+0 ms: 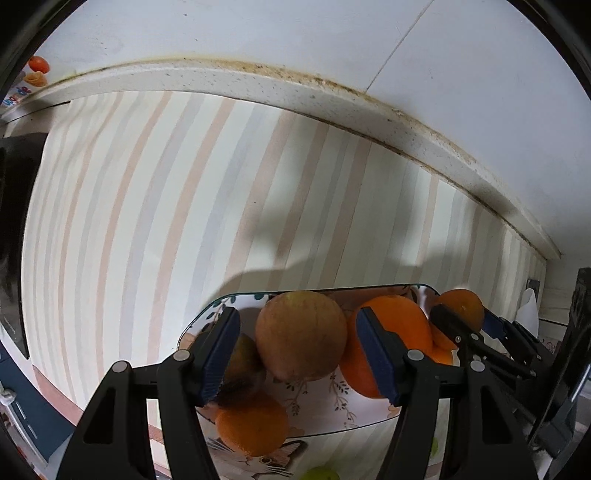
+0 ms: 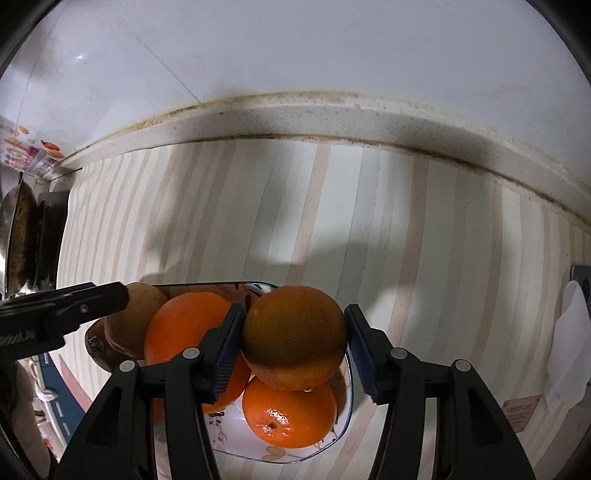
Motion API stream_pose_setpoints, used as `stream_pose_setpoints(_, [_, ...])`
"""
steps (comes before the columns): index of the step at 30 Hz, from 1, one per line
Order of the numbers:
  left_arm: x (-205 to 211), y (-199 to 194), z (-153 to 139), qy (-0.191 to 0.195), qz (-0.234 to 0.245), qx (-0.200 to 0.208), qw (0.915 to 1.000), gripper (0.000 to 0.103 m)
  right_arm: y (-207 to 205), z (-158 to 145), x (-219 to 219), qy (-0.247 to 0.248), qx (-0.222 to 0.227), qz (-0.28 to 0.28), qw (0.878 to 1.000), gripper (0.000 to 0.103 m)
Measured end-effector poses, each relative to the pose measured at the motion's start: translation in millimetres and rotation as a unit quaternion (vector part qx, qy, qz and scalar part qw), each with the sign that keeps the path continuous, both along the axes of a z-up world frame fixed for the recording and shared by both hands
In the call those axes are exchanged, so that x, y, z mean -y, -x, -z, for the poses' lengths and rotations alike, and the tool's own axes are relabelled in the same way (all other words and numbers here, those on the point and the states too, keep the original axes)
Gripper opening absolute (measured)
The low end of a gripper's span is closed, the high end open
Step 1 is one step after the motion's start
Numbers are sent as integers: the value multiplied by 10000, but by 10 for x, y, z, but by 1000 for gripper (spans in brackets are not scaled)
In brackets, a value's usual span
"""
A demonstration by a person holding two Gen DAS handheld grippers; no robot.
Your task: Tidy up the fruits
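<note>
The landmark is the glass plate [image 1: 373,424] with its leaf pattern, sitting on the striped covering of the bench [image 1: 155,206]. Well off to the plate's left, at the bench's far corner by the white wall [image 1: 258,33], a small orange fruit [image 1: 38,64] stands apart from the rest.

Over the left part of the plate hangs the left tool [image 1: 301,354], pointing down. Its jaws stand apart on either side of a brown-green round fruit [image 1: 301,334] that rests on the plate; gaps show at both pads, so nothing is gripped. Below that fruit, at the plate's near-left rim, lies an orange [image 1: 253,424], and a dark-skinned fruit [image 1: 243,362] sits behind the left pad. To the right of the brown-green fruit a large bright orange [image 1: 399,325] lies on the plate.

Over the right part of the plate, the right tool [image 2: 295,343] brackets a dull-skinned orange [image 2: 294,336] stacked on the pile. The left pad touches it while a sliver of gap shows at the right pad, so the grip is loose at best. Under it, on the plate, sits a glossy orange [image 2: 290,413].
</note>
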State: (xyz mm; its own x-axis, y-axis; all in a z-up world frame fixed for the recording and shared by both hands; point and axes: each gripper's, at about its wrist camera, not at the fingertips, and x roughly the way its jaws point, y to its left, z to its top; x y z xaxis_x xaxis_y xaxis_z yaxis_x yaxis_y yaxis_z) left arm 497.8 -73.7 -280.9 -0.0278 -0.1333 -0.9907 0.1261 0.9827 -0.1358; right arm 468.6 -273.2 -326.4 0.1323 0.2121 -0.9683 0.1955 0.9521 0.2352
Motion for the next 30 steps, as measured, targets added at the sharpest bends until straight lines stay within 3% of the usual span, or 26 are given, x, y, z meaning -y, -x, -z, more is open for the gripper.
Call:
stream_pose_setpoints(7, [-114, 76, -54, 91, -128, 123, 9998, 64, 28, 20, 46, -152, -87, 18, 9998, 68])
stream_pose_setpoints(11, [-184, 192, -116, 47, -165, 292, 9994, 71, 64, -43, 96, -137, -54, 34, 9999, 73])
stream_pose_setpoints(13, [-209, 303, -157, -9, -160, 440, 9989, 78, 123, -143, 100, 37, 36, 7, 10000, 93])
stream_pose_setpoints(14, [-220, 349, -160, -27, -163, 465, 9988, 82, 164, -198, 88, 119, 106, -28, 9999, 95])
stream_pose_setpoints(21, [-297, 825, -218, -106, -226, 671, 9974, 86, 634, -416, -147, 415, 291, -355, 9981, 95])
stream_pose_setpoints(30, [-400, 1484, -585, -409, -207, 1331, 9900, 86, 1268, -794, -394, 808, 673, -551, 9929, 95])
